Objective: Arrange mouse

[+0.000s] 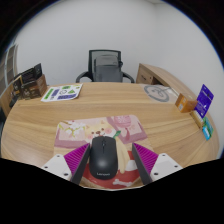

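A black computer mouse [101,160] lies on a pink printed mouse mat [125,128] near the front edge of the wooden desk [40,135]. My gripper [110,162] is open with the mouse standing between the fingers. The mouse sits close against the left magenta pad [79,160]. A clear gap separates it from the right pad [146,160]. The mouse rests on the mat, its tail end pointing towards me.
A black office chair [104,66] stands behind the desk. A green-and-white booklet [62,92] and dark boxes [28,82] lie at the back left. A round grey object [158,92], an orange box [185,102] and a purple box [203,100] sit at the right.
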The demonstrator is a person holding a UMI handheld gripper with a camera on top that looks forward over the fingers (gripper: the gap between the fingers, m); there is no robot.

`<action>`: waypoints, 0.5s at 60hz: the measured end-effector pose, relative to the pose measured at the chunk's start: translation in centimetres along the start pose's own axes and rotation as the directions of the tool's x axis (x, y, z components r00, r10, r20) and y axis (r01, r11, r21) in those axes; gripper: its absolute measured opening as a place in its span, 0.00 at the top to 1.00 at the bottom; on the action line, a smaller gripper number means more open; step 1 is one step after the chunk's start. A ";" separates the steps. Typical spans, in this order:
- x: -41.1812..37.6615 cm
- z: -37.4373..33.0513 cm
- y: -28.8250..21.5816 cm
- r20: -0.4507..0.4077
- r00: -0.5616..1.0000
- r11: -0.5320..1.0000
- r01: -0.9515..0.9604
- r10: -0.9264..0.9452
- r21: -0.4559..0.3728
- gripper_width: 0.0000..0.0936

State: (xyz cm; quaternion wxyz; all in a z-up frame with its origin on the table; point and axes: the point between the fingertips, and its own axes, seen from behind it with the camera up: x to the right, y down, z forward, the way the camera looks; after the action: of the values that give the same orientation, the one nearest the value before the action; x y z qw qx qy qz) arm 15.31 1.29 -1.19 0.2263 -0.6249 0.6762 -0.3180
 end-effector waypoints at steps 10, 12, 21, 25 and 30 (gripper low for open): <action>1.0 -6.2 -0.7 0.007 1.000 1.000 -0.008 0.008 -0.015 0.07; 1.1 -8.2 -1.0 0.011 1.000 1.000 -0.012 0.012 -0.012 0.07; 1.5 -18.5 -0.7 0.034 0.999 1.000 -0.009 0.009 -0.008 0.07; 1.8 -23.0 0.1 0.032 0.999 1.000 0.010 -0.009 -0.013 0.07; 2.1 -28.1 1.5 0.034 0.999 1.000 0.009 -0.009 -0.012 0.07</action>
State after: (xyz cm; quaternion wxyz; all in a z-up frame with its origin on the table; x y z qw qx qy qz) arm -5.78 3.37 17.49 0.2326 -0.6347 0.6712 -0.3042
